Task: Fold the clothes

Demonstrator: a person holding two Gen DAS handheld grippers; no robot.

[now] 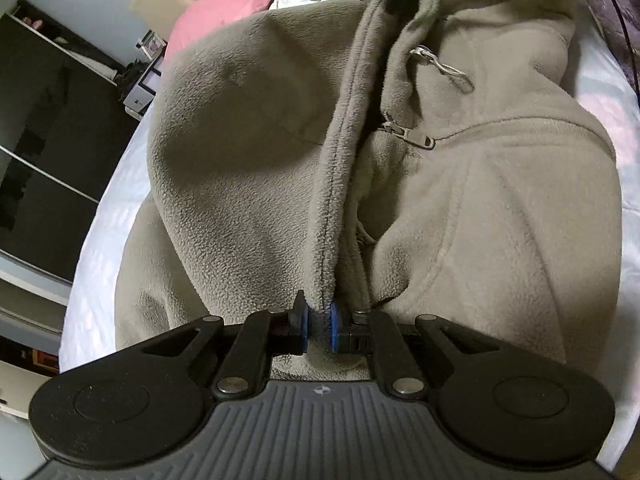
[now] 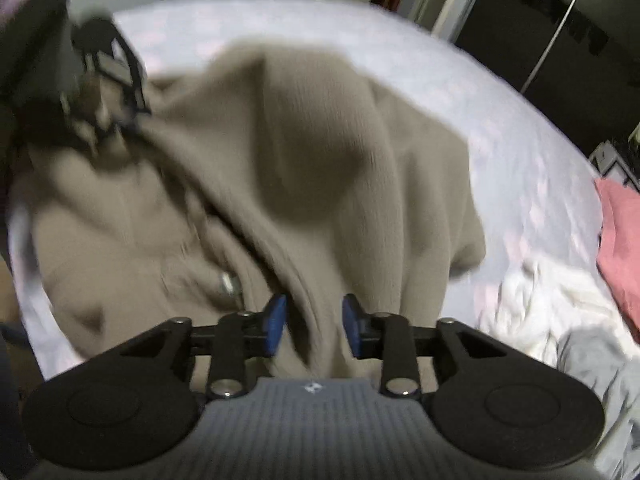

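Fingers: the blue pads (image 1: 306,326) of the left gripper (image 1: 318,326) are pressed together on the stitched front edge of the taupe fleece jacket (image 1: 240,160), pinching a narrow ridge of cloth between them; the right gripper (image 2: 314,326) has its jaws spread, a fold of the same jacket running through the gap with neither pad (image 2: 276,322) visibly pressing on it, so it reads as a released or not yet taken hold. Both tools point steeply downward at the garment, the left squarely along the zip line, the right seen through motion blur. Beyond the left pads the gripped edge rises as a taut seam toward the collar, where the right tool's dark finger shows; this tension suggests the panel is being drawn across the body of the jacket as one fold. To its side lie the zip pull (image 1: 416,138) and a metal ring (image 1: 444,66). The jacket lies bunched on the white bedsheet (image 2: 500,120), partly lifted at the held edge. Farther off: a pink pillow (image 1: 236,8), a heap of other laundry (image 2: 560,320), and dark wardrobe doors (image 2: 560,40).
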